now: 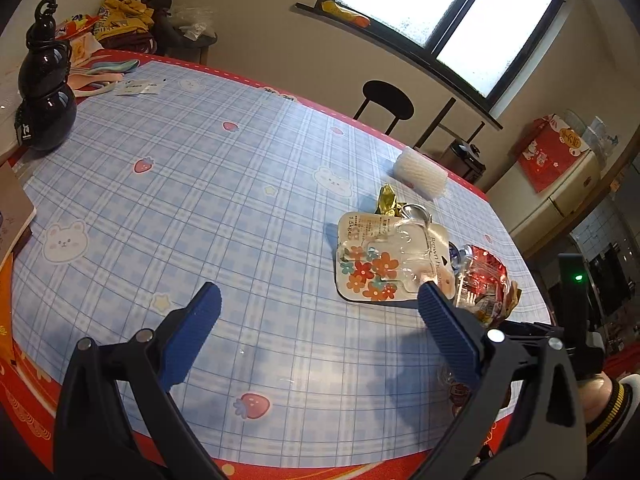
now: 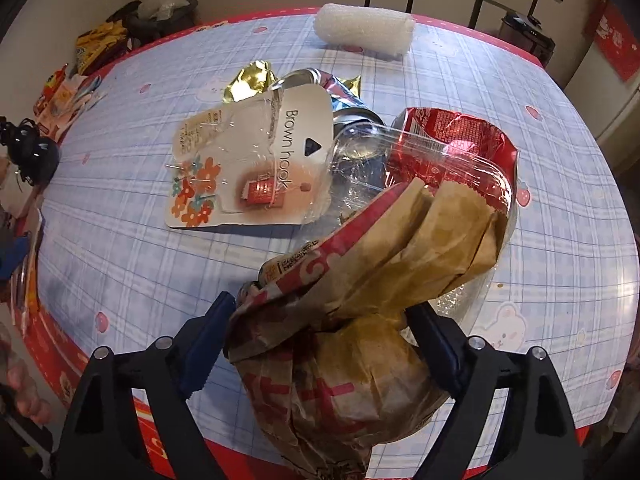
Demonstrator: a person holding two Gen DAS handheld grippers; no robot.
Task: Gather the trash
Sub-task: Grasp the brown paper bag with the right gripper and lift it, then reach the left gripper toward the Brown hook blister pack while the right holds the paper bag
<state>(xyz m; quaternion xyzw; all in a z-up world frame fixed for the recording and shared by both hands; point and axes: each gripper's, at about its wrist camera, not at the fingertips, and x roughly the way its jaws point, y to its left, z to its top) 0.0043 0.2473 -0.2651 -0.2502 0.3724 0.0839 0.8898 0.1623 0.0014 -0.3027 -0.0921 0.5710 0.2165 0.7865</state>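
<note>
Right gripper clamps a crumpled brown paper bag with red print, held low over the checked tabletop; left gripper hangs wide apart and empty. Collection looks barely begun: just beyond lie a glossy red wrapper, a clear blister card with flowers, a dented can, gold foil, and farthest, a white foam roll.
</note>
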